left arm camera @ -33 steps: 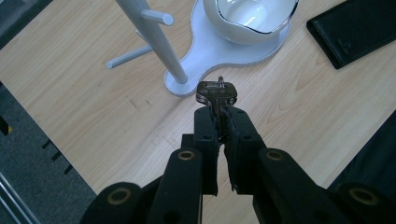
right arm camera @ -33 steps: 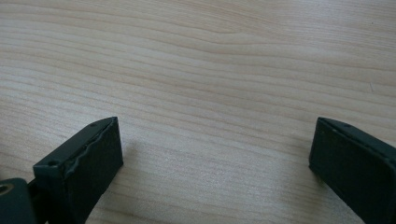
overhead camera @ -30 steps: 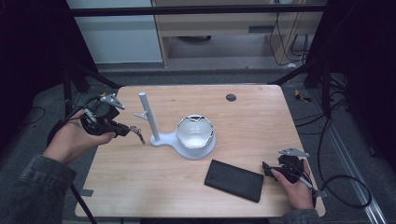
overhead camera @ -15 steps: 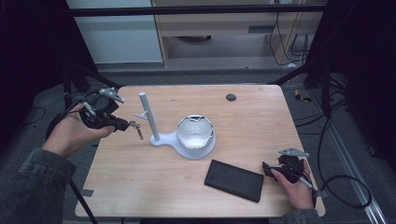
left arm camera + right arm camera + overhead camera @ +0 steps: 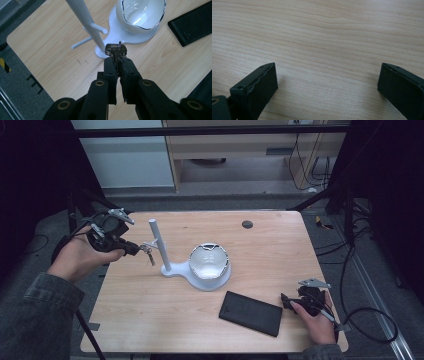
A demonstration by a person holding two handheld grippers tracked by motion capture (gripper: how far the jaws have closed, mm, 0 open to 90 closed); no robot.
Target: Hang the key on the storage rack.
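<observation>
A white stand [image 5: 159,245] with an upright post and short side pegs [image 5: 99,28] rises from a base it shares with a glossy white bowl [image 5: 209,261] at the table's middle. My left gripper [image 5: 136,249] is shut on a dark-headed key [image 5: 148,253] and holds it just left of the post, at about peg height. In the left gripper view the key [image 5: 115,49] sticks up from the closed jaws of the left gripper [image 5: 118,61], in front of the post [image 5: 82,15]. My right gripper [image 5: 286,302] rests open near the front right corner; bare wood lies between the jaws of the right gripper [image 5: 327,75].
A flat black rectangular case [image 5: 250,312] lies on the wooden table [image 5: 150,320] just left of the right gripper. A small dark round spot [image 5: 247,224] sits near the far edge. Dark floor and cables surround the table.
My left gripper with the key has shifted slightly toward the far side of the table, staying beside the post. The right hand has not moved.
</observation>
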